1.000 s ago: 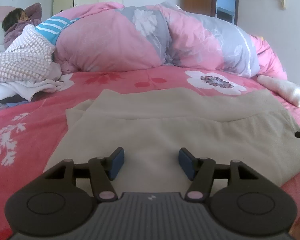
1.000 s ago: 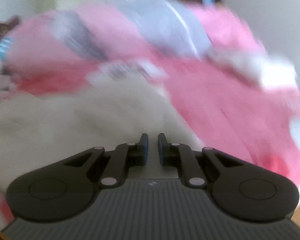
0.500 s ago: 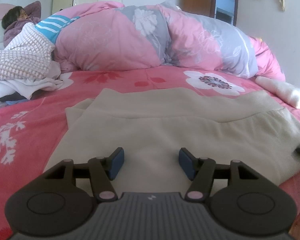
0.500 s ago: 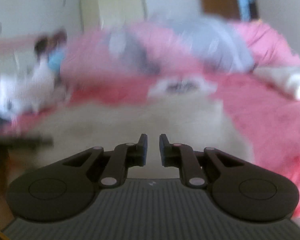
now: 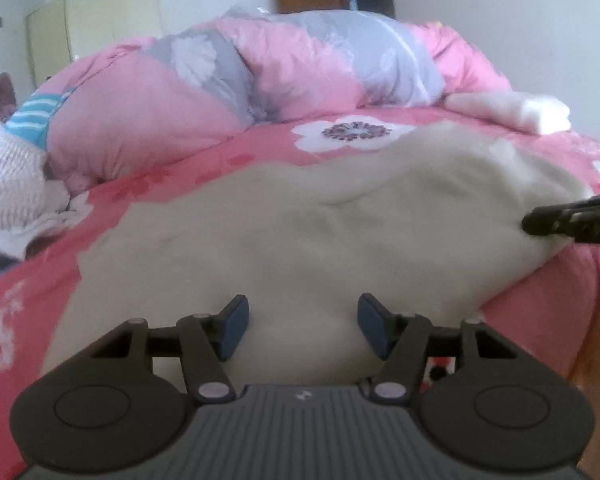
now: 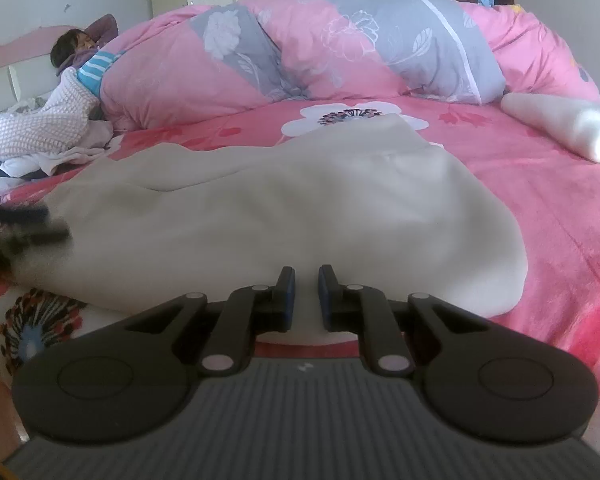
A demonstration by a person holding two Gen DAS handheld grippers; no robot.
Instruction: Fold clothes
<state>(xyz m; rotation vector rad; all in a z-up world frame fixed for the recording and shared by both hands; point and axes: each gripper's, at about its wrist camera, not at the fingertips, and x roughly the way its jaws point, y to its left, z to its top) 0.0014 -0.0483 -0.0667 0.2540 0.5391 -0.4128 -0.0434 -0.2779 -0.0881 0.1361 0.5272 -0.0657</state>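
**Two grippers at the near edge of a beige garment on a pink bed**

The left gripper (image 5: 300,322) has its blue-padded jaws standing well apart, with nothing between them; behind the gap lies only the surface of the beige garment (image 5: 320,232). In the right wrist view this gripper appears as a blurred dark shape at 9 o'clock, at the garment's left end.

The right gripper (image 6: 306,298) has its jaws nearly together, a thin slit left between the pads. Cloth shows behind that slit, but whether any fold is pinched there cannot be told. From the left wrist view its dark tips enter at 3 o'clock and meet the garment's right edge.

The beige garment (image 6: 284,216) lies spread across the near part of the pink floral bedsheet (image 6: 540,184), rumpled, one layer folded over another toward 12 o'clock. A large white flower print (image 6: 350,117) sits just beyond its far edge.

Farther out, a pink-and-grey duvet (image 6: 320,52) is heaped across the bed at 12 o'clock. A folded white cloth (image 6: 564,124) rests at 2 o'clock. At 10 o'clock is a pile of clothes (image 6: 40,132), and behind it a person (image 6: 80,46) lies against the headboard.
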